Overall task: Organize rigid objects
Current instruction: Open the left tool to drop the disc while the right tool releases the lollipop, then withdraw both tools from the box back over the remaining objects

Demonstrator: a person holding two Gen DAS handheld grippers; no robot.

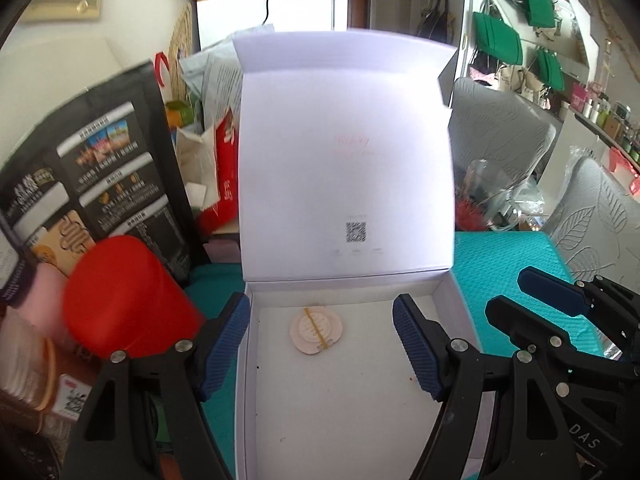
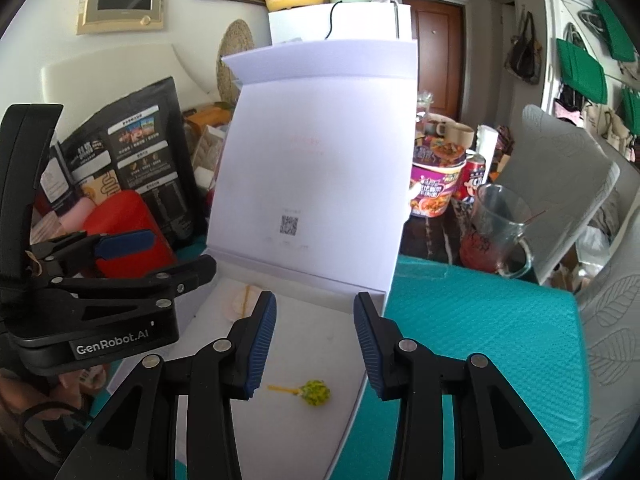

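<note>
Left wrist view: left claw [image 1: 320, 350], jaws apart, nothing between the pads, poised over the open white box [image 1: 348, 400] that sits on the teal-covered table [image 1: 512, 272]. Box lid [image 1: 346, 152] stands upright at the far edge of the box. One round pale disc [image 1: 317, 330] crossed by a yellow band lies flat on the box floor near the far wall, left of centre; it sits ahead of this claw and slightly to its left finger side, well inside the box. A red canister [image 1: 124, 304] stands outside the box at its left wall, near the table's left edge. The right claw [image 1: 520, 296] shows at the right edge of the frame, beyond the box's right wall. Right wrist view: right claw [image 2: 315, 344], jaws partly apart and empty, held above the box's right half. A small yellow-green lollipop-like item [image 2: 308, 392] lies on the box floor [image 2: 320, 432] directly below the gap between the fingers, its stick running leftward across the claw's line and the head toward the right wall. The disc is partly visible further back and left, nearer the left claw [image 2: 160, 256]. Judgement: both items are already inside the box; the right claw is nearer the lollipop, the left claw nearer the disc and the red canister.
</note>
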